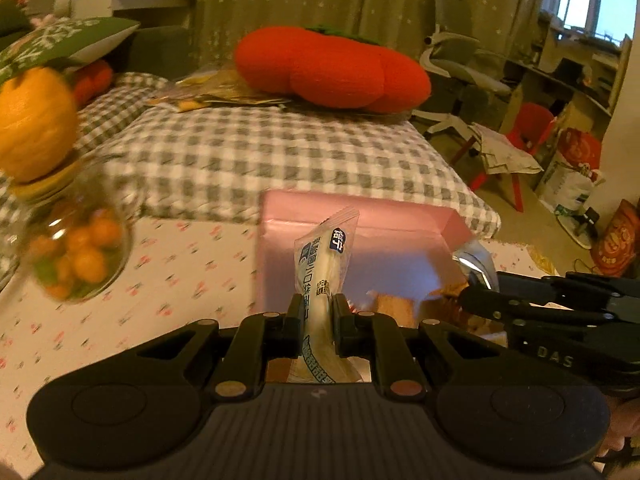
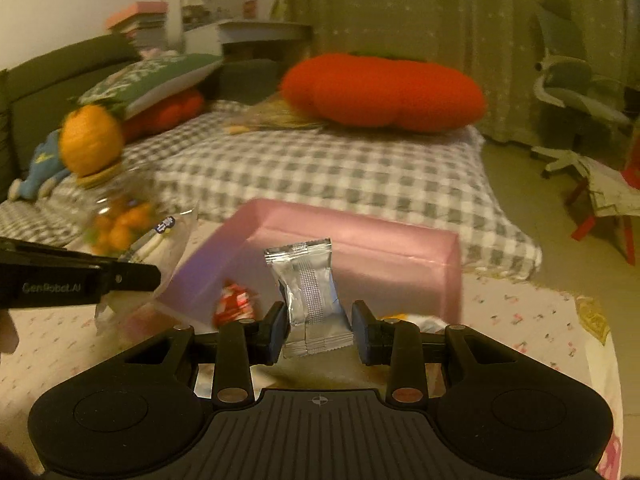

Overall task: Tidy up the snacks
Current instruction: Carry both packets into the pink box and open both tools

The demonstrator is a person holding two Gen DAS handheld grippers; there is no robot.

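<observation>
My left gripper (image 1: pixel 318 304) is shut on a long clear packet with blue print (image 1: pixel 326 268), held upright in front of the pink box (image 1: pixel 360 216). The same packet (image 2: pixel 160 236) shows at the left of the right wrist view, in the left gripper (image 2: pixel 154 276). My right gripper (image 2: pixel 320 332) is shut on a silver foil packet (image 2: pixel 308 292), also upright, just before the pink box (image 2: pixel 352 224). A red and white snack (image 2: pixel 234 304) lies inside the box. The right gripper (image 1: pixel 466 300) and its silver packet (image 1: pixel 474 260) appear at the box's right side.
A glass jar of small orange things (image 1: pixel 80 256) with a round orange top (image 1: pixel 36 124) stands left of the box on the floral tablecloth (image 1: pixel 160 280). Behind the table is a checked bed cover (image 1: pixel 280 148) with a red cushion (image 1: pixel 332 68). An office chair (image 1: pixel 452 56) stands at the right.
</observation>
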